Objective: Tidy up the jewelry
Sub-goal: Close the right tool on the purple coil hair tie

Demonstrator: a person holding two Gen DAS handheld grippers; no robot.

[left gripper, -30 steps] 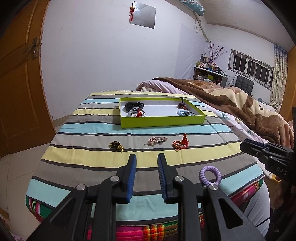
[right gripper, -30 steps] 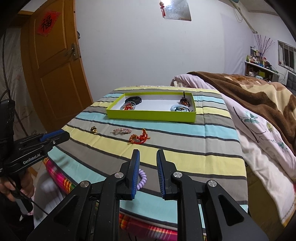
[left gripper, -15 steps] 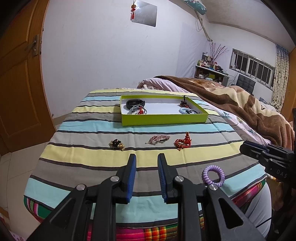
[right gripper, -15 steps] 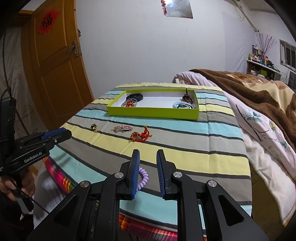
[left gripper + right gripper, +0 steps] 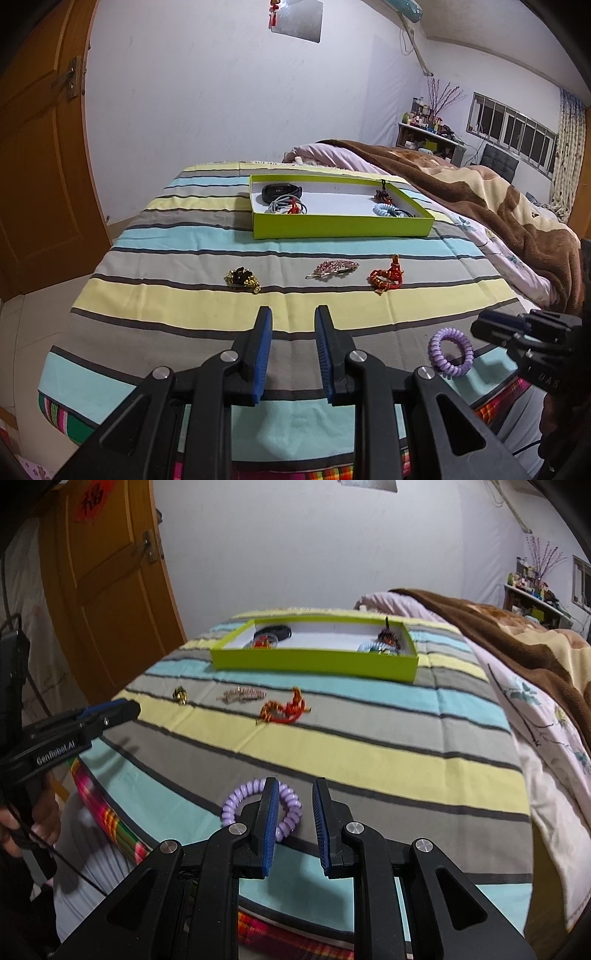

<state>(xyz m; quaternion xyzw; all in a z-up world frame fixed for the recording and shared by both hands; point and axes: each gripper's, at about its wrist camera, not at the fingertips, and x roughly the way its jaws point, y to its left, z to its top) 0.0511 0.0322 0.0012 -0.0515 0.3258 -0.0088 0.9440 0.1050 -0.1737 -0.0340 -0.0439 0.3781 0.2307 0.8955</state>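
Purple coil hair tie [image 5: 284,808] on striped bed, under right hand-held gripper [image 5: 293,812], jaws narrowly apart, empty; left hand-held gripper [image 5: 110,710] reads "GenRobot.AI", jaws narrowly apart, empty.

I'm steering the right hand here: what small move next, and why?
Probably shift the right tongs slightly left and down, so the purple coil hair tie sits between the open jaws; only its right edge does now, lying loose on the striped cloth.
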